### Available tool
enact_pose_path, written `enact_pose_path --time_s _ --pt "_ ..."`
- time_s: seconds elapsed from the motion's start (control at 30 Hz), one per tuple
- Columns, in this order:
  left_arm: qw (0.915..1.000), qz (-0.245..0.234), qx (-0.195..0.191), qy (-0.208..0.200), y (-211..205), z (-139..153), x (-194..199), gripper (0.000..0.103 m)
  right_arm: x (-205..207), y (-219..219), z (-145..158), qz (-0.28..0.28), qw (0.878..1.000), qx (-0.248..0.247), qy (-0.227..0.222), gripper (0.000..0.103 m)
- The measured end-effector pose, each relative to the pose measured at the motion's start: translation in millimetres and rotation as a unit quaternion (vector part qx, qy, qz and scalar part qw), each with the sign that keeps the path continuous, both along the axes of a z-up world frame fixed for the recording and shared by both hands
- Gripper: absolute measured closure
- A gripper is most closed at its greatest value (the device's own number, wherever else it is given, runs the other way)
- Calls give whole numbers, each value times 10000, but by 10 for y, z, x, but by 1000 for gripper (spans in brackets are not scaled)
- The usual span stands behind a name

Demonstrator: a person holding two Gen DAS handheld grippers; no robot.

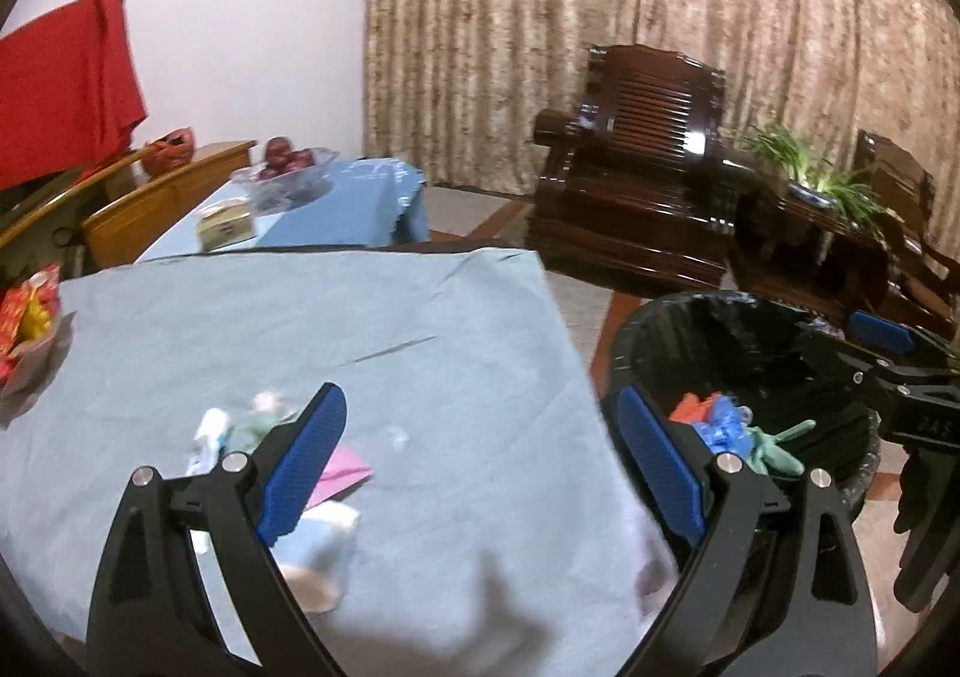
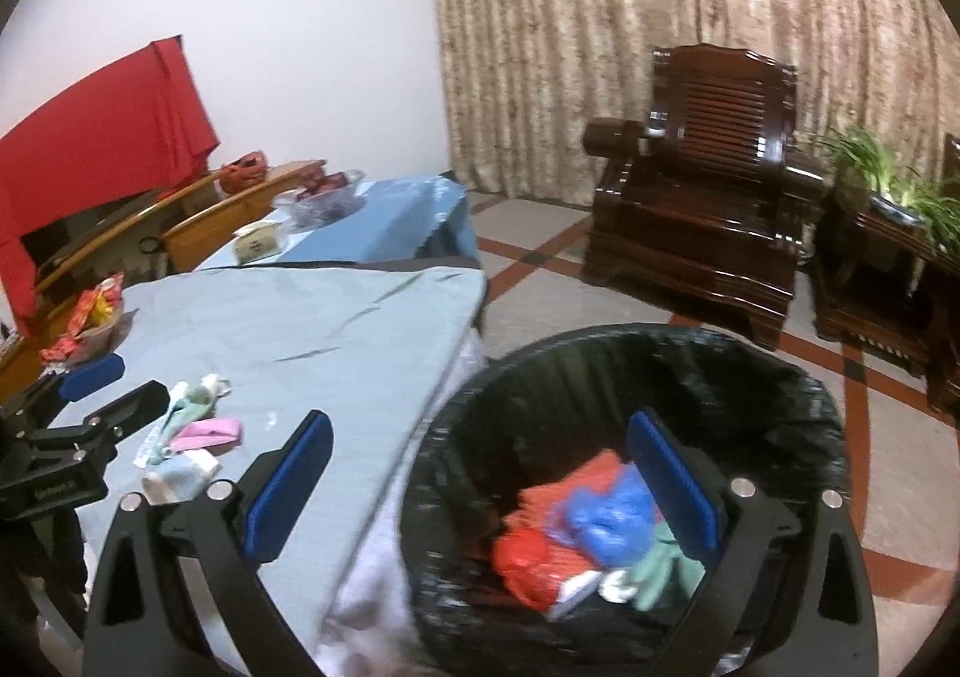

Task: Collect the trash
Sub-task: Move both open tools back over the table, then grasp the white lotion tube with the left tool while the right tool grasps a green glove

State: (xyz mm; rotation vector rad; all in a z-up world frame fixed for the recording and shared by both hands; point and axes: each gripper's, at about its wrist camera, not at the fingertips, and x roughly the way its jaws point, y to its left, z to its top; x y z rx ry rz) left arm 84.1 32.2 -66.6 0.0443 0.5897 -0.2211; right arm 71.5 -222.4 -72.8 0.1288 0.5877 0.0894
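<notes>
Trash, a small heap of crumpled pink, white and pale green wrappers (image 2: 192,437), lies on the light blue tablecloth (image 2: 312,329) near the table's front edge. More red, blue and green scraps (image 2: 576,533) sit inside the round bin with a black liner (image 2: 600,353) beside the table. The left gripper (image 1: 480,473) and right gripper (image 2: 480,497) both gape wide, holding nothing.

Bin (image 2: 630,377) mouth open above; table edge (image 2: 420,413) crowds its left.
</notes>
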Motion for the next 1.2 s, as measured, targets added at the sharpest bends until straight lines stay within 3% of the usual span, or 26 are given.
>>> enact_pose_path --time_s 0.47,0.7,1.2 --pt "9953 961 45 48 1136 -122 -1 14 352 1140 -159 843 9963 -174 49 6" --pt "9893 1439 155 171 1641 -248 157 18 575 1455 -266 1019 9947 -104 100 6" --pt "9828 1685 229 724 2012 -790 713 26 1169 1828 -554 1215 9918 -153 369 6"
